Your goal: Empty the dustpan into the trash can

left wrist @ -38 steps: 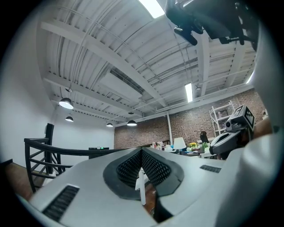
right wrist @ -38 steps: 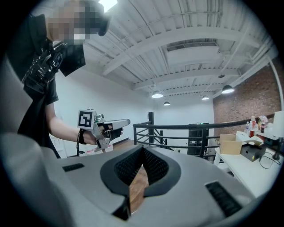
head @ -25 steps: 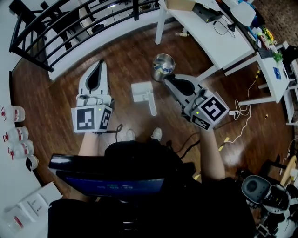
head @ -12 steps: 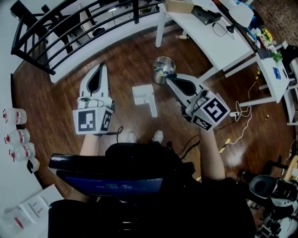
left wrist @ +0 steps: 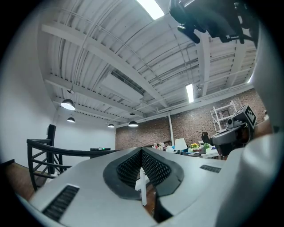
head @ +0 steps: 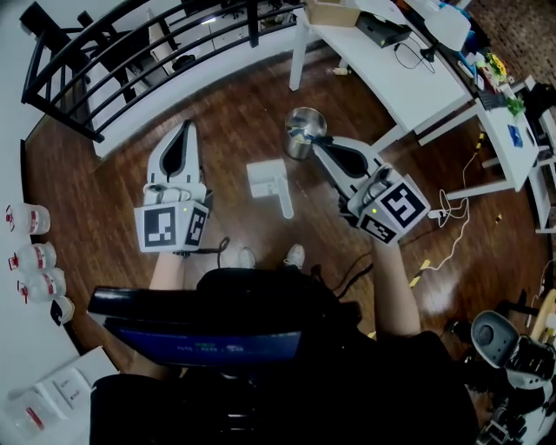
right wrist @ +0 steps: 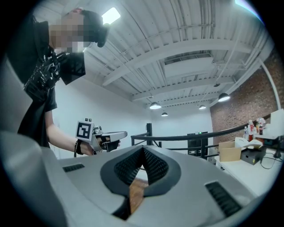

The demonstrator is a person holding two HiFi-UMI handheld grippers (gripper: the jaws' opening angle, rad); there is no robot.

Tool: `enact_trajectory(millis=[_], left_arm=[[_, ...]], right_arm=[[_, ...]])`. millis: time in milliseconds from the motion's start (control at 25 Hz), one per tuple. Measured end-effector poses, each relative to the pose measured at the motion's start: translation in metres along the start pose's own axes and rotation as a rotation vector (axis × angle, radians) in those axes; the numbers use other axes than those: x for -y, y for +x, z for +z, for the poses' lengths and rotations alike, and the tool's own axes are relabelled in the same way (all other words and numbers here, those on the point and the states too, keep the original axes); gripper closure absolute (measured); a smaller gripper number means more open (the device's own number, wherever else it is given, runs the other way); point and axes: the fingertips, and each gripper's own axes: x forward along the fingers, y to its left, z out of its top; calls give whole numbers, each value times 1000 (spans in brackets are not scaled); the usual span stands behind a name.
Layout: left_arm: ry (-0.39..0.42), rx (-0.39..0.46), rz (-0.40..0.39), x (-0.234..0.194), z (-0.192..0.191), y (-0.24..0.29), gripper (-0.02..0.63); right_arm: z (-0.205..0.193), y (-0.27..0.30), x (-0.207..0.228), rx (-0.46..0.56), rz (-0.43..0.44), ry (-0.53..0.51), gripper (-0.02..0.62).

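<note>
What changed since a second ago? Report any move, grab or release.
Nothing visibly changed. The left gripper and right gripper hover shut and empty, as before; nothing was taken or let go. The dustpan lies on the floor between them and the trash can stands beyond it, both where they were.

Bare wood floor (head: 234, 130) lies open at centre frame. Black railing (head: 254, 19) bounds the upper left, and the white worktop (head: 391, 78) crowds the trash can (head: 305, 130) at upper right.

Trash can (head: 301, 123) partly behind the right tool (head: 318, 149); its inside too small, indistinct.
</note>
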Motion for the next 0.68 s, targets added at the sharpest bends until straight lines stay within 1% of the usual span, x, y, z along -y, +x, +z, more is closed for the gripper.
enact_trajectory(millis=[680], left_arm=[[-7, 3, 15, -2, 1, -1, 603]], right_arm=[[-3, -1, -2, -22, 9, -19, 598]])
